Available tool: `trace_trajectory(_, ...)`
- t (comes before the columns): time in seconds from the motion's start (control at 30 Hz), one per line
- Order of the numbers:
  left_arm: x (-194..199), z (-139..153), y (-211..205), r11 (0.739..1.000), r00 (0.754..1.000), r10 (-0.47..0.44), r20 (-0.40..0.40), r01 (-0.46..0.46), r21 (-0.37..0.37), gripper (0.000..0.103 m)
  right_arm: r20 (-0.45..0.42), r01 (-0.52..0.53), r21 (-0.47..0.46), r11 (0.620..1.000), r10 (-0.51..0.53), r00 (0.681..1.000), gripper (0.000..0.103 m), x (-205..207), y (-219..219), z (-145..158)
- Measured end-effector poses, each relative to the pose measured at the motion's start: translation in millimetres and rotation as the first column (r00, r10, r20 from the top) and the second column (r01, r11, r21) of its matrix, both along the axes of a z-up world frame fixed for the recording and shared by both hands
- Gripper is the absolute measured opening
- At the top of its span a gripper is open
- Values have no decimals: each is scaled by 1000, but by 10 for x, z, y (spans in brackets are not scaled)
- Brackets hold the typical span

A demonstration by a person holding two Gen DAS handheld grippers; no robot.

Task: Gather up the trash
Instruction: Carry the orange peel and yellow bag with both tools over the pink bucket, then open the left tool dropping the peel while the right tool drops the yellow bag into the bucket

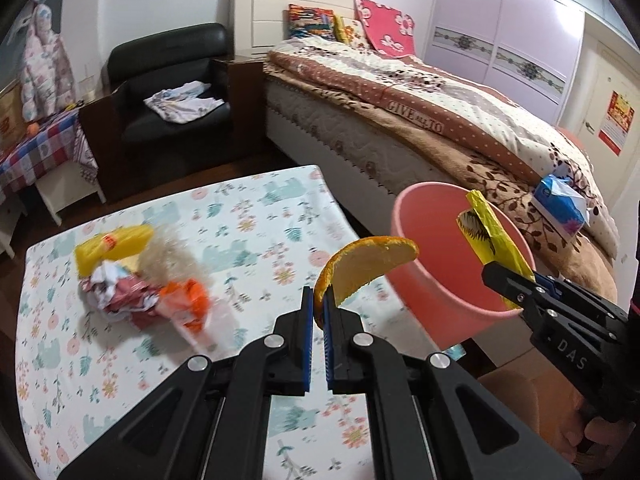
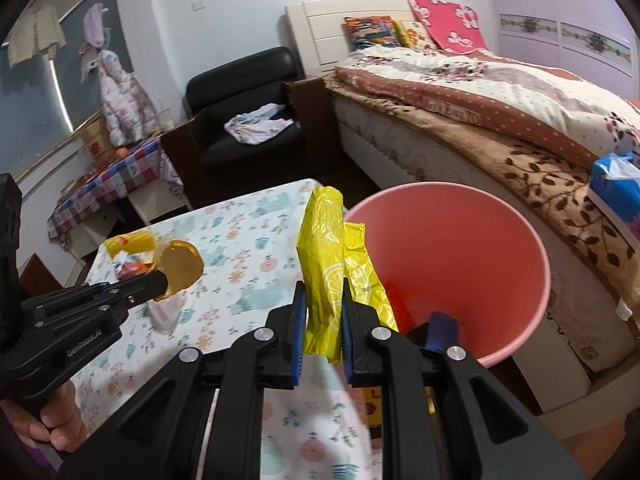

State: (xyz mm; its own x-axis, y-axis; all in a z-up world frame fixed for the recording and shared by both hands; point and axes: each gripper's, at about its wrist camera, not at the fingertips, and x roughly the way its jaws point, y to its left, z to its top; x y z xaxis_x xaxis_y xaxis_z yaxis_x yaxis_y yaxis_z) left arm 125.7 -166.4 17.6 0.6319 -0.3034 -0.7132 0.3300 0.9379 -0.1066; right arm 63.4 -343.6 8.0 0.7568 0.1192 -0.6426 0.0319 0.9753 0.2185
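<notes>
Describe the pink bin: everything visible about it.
The pink bin is a round, smooth, plastic-looking bucket with a thin rim, narrowing toward its base. It stands upright and open-topped between the floral-clothed table and the bed. Dark blue and red items lie at its bottom. The yellow wrapper in the right gripper hangs by its near rim; contact is unclear.

Left gripper (image 1: 318, 300): rises from the bottom centre of its own view, blue pads nearly together, pinching a thin orange peel (image 1: 366, 266).
Right gripper (image 2: 324, 312): bottom centre of its own view, pads clamped on a crumpled yellow plastic bag (image 2: 322, 256).
Left hand (image 2: 48, 420): lower left of the right wrist view, fingers wrapped round the black handle.
</notes>
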Motion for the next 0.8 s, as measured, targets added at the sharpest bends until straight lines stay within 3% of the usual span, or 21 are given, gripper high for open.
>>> trace_trajectory(0.5, 173, 81, -685, 991, 991, -133, 4, 133, -17, 4, -36, 104, 12, 995, -103, 994, 15, 61, -454, -133)
trace_trajectory(0.8, 318, -34, -1041, 982, 982, -187, -40, 186, -15, 4, -71, 140, 24, 990, -138, 988, 15, 113, -631, -264)
